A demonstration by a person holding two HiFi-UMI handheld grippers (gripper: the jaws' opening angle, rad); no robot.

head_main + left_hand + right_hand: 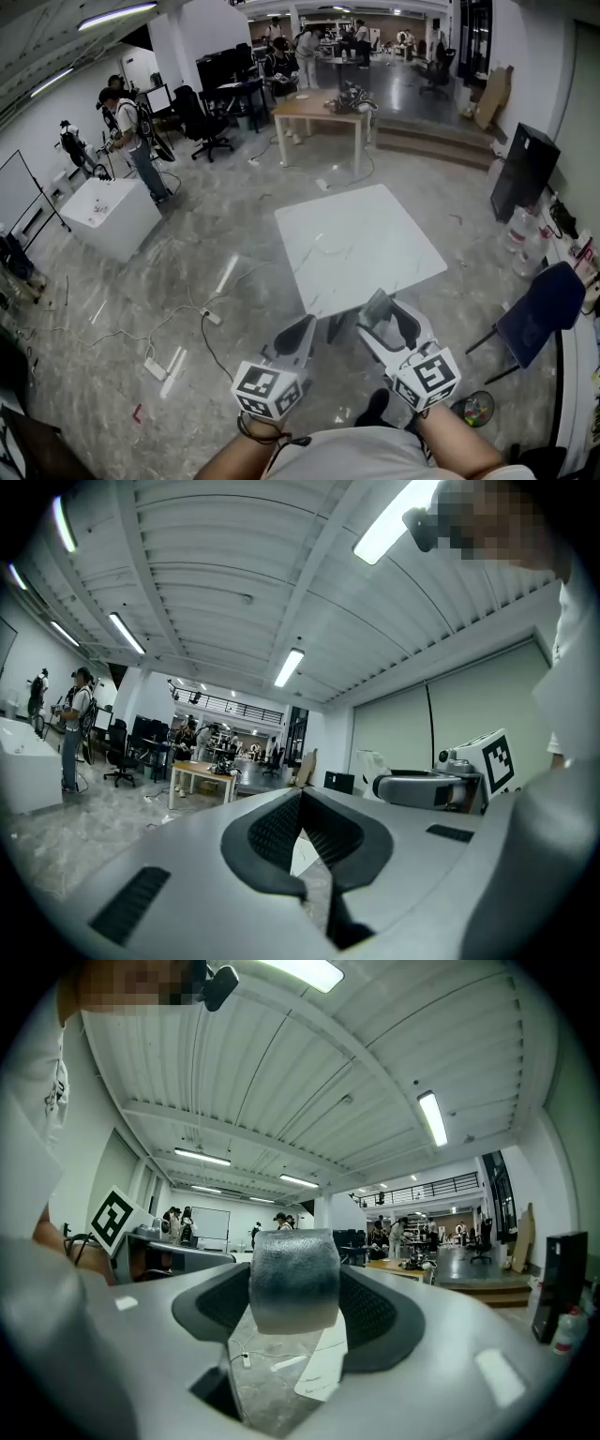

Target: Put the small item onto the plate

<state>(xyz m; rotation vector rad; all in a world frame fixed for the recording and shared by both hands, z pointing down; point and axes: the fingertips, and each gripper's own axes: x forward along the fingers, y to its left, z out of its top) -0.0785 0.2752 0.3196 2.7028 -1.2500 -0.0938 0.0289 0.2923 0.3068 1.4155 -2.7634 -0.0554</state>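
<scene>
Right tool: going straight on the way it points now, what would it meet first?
Probably the white square table, whose near edge lies just ahead of the right tool and its grey textured roll; depth unclear.

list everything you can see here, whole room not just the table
table: one, white, square, middle of the floor ahead
wooden table: one, tan, farther back
box: one, white, left
office chairs: at least two, black, back of the room
chair: one, blue, right
cabinet: one, black, by the right wall
cardboard: one piece, brown, back right
power strip: one, white, on the floor, near left
people: several, left and back
roll: one, grey, between the right tongs
plate: none in view
left tongs: one, grey, shut, empty
right tongs: one, grey, shut on the roll
forearms: two, bare, bottom edge
</scene>
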